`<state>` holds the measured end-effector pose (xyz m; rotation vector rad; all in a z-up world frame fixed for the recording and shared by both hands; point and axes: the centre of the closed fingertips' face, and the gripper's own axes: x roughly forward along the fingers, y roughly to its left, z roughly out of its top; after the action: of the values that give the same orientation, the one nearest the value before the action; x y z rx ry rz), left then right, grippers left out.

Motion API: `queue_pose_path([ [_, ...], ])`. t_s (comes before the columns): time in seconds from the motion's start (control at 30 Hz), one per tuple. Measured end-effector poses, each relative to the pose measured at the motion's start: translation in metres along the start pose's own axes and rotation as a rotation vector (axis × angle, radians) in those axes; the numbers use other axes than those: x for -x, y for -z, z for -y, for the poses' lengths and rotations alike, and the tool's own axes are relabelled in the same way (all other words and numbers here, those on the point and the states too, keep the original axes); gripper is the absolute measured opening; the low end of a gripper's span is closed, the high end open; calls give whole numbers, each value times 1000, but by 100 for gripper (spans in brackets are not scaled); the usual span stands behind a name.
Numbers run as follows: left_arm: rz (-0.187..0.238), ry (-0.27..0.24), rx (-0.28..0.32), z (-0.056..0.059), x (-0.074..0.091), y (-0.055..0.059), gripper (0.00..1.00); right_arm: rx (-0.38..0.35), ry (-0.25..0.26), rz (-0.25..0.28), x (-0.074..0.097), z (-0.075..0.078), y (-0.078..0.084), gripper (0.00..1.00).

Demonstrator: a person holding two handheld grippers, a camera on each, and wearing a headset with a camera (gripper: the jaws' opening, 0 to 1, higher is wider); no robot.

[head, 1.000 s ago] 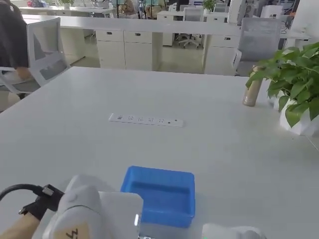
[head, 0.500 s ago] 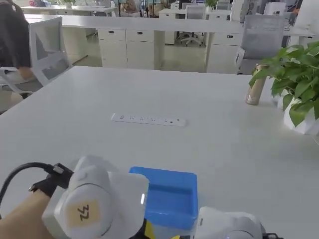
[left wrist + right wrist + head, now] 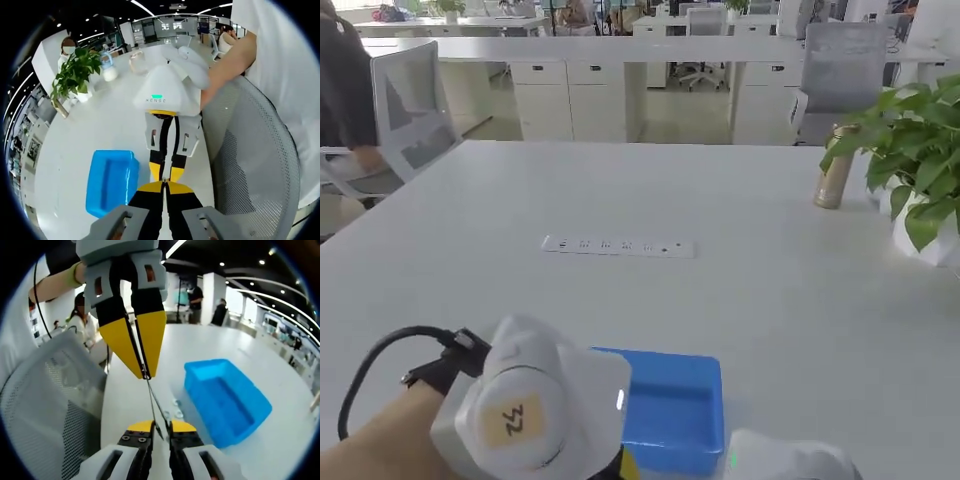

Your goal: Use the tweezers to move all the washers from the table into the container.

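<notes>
The thin metal tweezers (image 3: pixel 151 400) span between my two grippers, which face each other tip to tip. In the right gripper view my left gripper (image 3: pixel 145 374) comes down from the top, its yellow jaws shut on the tweezers' narrow end. My right gripper (image 3: pixel 160 432) is closed on the two spread legs. A few small washers (image 3: pixel 176 408) lie on the white table beside the blue container (image 3: pixel 227 400). In the left gripper view my left gripper (image 3: pixel 165 186) meets the right gripper (image 3: pixel 165 172), with the blue container (image 3: pixel 111 180) to the left. In the head view the blue container (image 3: pixel 670 405) sits behind the left gripper's white body (image 3: pixel 535 420).
A white power strip (image 3: pixel 618 247) lies mid-table. A metal bottle (image 3: pixel 835 168) and a potted plant (image 3: pixel 920 150) stand at the right edge. A mesh chair (image 3: pixel 250 165) is close by the table's near side. An office chair (image 3: pixel 410 100) stands at the far left.
The left gripper's body has risen into the head view and moved right, covering part of the container. The right gripper's body has come up at the bottom edge. The camera has tilted slightly.
</notes>
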<state>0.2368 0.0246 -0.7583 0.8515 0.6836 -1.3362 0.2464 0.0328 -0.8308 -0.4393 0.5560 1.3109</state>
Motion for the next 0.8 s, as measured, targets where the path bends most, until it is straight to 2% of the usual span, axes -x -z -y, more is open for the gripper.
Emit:
queue_pose_path([
  [0.03,10,5,3,-1,0,-2,0,-1,2,2,0,1,0,8],
  [0.37,-16,37,6,-9,-3,-5,0,-47,-13,19,0,6,0,8],
  [0.53,-24,48,15,-13,-5,-7,0,-63,-34,68,5,7,-12,8],
  [0.8,-22,41,36,-16,-6,-8,0,-29,-42,48,1,8,-8,5],
])
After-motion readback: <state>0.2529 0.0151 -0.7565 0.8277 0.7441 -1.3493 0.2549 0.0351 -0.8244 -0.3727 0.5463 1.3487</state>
